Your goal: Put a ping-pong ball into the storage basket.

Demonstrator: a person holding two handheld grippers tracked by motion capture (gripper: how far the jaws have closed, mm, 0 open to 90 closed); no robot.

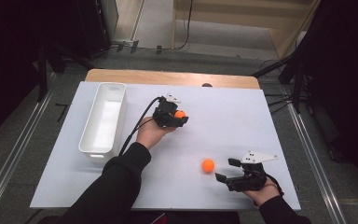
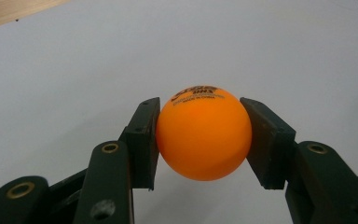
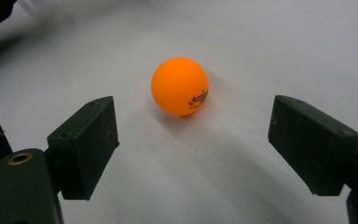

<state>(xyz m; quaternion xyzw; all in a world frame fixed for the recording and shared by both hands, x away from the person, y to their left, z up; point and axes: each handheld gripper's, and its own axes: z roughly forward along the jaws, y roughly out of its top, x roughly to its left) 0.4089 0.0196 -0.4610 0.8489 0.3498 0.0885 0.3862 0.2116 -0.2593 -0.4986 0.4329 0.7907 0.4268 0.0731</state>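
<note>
Nearest, the right gripper point(image 1: 225, 170) stands wide open and empty, 1 loose orange ball point(image 1: 208, 165) just ahead on the white table point(image 1: 242, 121). Farther off, the left gripper point(image 1: 182, 118) clamps the held orange ball point(image 2: 204, 133) across its middle, lifted off the table beside the white bin point(image 1: 103, 119); likely light, stiff, slippery, so grip its widest part.

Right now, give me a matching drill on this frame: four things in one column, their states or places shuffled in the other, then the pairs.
Things:
1. left gripper
2. right gripper
3. white bin
4. loose orange ball

States or places:
A. lies free on the white table top, just ahead of open jaws
B. stands empty at the table's left side
C. clamped on an orange ball
D. jaws wide apart, nothing between the pads

Pairs: 1-C, 2-D, 3-B, 4-A
</note>
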